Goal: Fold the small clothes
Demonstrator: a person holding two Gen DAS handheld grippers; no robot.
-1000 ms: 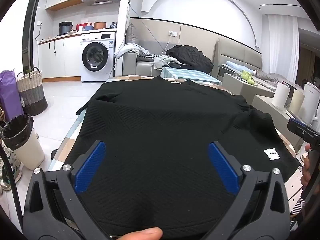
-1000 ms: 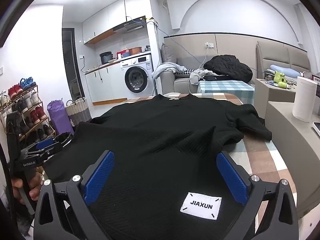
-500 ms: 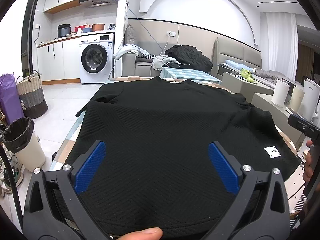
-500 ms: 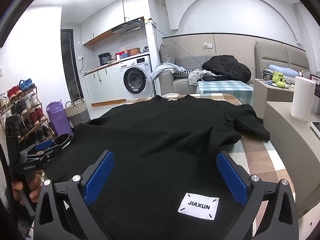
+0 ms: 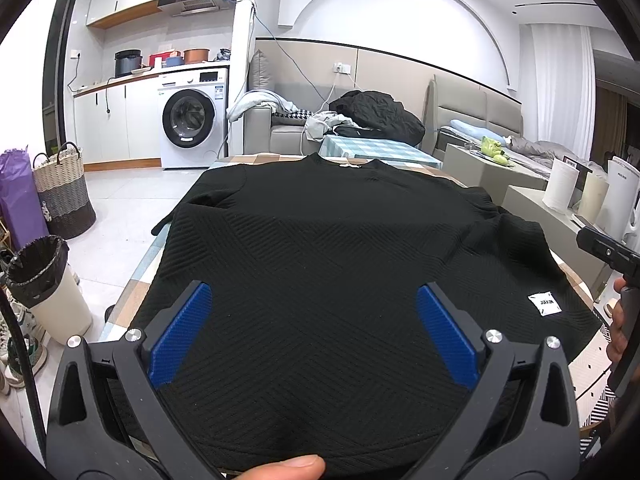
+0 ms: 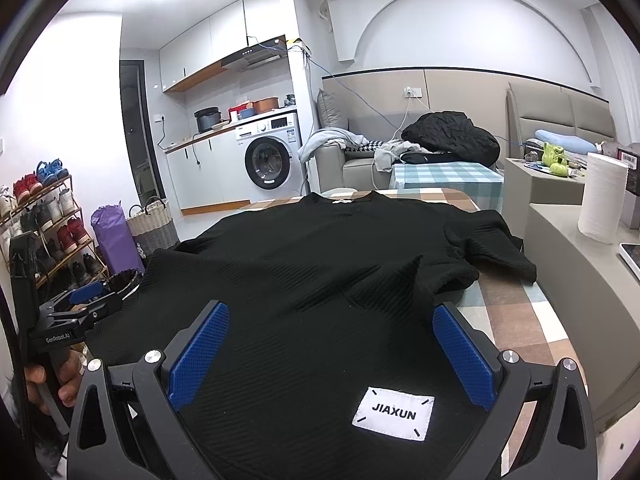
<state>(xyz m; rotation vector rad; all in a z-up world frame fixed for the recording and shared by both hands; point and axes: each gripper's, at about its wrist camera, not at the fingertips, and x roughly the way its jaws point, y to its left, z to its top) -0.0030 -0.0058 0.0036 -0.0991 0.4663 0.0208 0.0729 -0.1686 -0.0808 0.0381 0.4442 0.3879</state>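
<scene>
A black ribbed short-sleeve top [image 5: 320, 248] lies flat on the checkered table, collar far from me; it also shows in the right wrist view [image 6: 320, 280]. A white JIAXUN label [image 6: 394, 412] sits near its hem on the right. My left gripper [image 5: 314, 328] is open, hovering over the hem's left part. My right gripper [image 6: 330, 344] is open over the hem's right part, just behind the label. The right sleeve [image 6: 492, 248] is bunched and the cloth near it is rucked up. Each gripper sees the other at its frame edge.
The checkered table [image 6: 516, 320] shows bare at the right. A bin with a black liner [image 5: 48, 280] and baskets stand on the floor to the left. A low cabinet with paper rolls [image 6: 602, 200] stands to the right. A sofa with clothes is behind.
Both grippers have drifted slightly; the right one sits a little lower and closer to the hem. The cloth by the right sleeve looks more rucked up. Both stay open.
</scene>
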